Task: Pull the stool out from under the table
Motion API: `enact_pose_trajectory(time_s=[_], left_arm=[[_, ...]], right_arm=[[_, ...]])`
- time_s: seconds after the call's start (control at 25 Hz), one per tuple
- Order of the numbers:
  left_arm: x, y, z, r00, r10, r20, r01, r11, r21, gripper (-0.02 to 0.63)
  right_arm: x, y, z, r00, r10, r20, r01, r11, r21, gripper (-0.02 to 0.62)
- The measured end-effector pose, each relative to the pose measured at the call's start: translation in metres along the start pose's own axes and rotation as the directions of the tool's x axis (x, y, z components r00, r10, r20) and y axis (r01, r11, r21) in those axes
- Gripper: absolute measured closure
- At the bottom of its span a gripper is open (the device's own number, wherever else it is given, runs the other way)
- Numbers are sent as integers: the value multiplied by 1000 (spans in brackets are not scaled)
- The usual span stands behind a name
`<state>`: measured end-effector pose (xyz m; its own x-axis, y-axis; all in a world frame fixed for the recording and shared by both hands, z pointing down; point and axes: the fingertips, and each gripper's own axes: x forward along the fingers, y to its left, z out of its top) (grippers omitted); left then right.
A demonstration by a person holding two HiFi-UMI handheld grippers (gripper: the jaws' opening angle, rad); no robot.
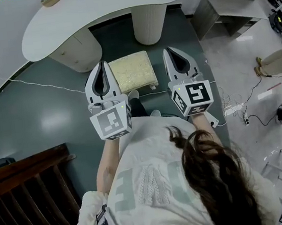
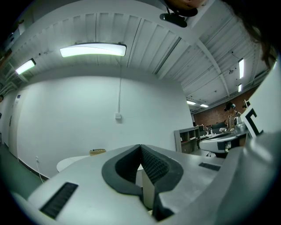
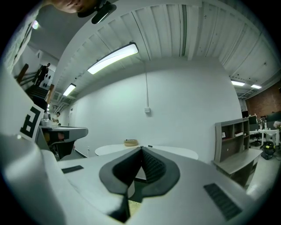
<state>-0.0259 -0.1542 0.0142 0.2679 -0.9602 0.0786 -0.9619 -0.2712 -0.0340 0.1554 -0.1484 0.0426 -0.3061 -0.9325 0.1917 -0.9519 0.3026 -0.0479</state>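
**Left to right, head view.**

- Dark wooden chair (image 1: pixel 29 201) at your 8 o'clock, well apart from the work.
- Left gripper (image 1: pixel 102 64): jaws closed tip to tip, nothing between them. Its own view shows only the pads meeting, with the wall and table beyond. It is held level over the 9 o'clock edge of the stool; I cannot tell whether it touches.
- Stool (image 1: pixel 133 72): cream cushioned seat at your 12 o'clock, on the dark floor between the two grippers. The whole seat shows, so it is clear of the near edge of the table (image 1: pixel 107 11) and just short of the two pedestals — one (image 1: pixel 79 50) at its 10 o'clock, the other (image 1: pixel 150 23) at its 1 o'clock.
- Right gripper (image 1: pixel 170 50): also shut and empty, over the stool's 3 o'clock edge. A sliver of cream shows below its jaws in its own view.

**Step (a judgement):** the seat is not under the tabletop, and neither tool holds it. That fits a stool drawn out and let go. It equally fits one parked at the table's edge with a grip yet to be taken.

**Next:** any further pull toward 6 o'clock would need parted jaws and a hold on the seat rim. Shut as they are, they can only nudge.
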Motion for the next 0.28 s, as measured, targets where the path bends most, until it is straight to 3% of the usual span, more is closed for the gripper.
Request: enact_pose_trajectory(time_s=[0.28], left_arm=[[3,2,-3,1000,-11,-10,11,1000,4,580]], right_arm=[[0,-4,0,1000,-15,4,15,1000,2,566]])
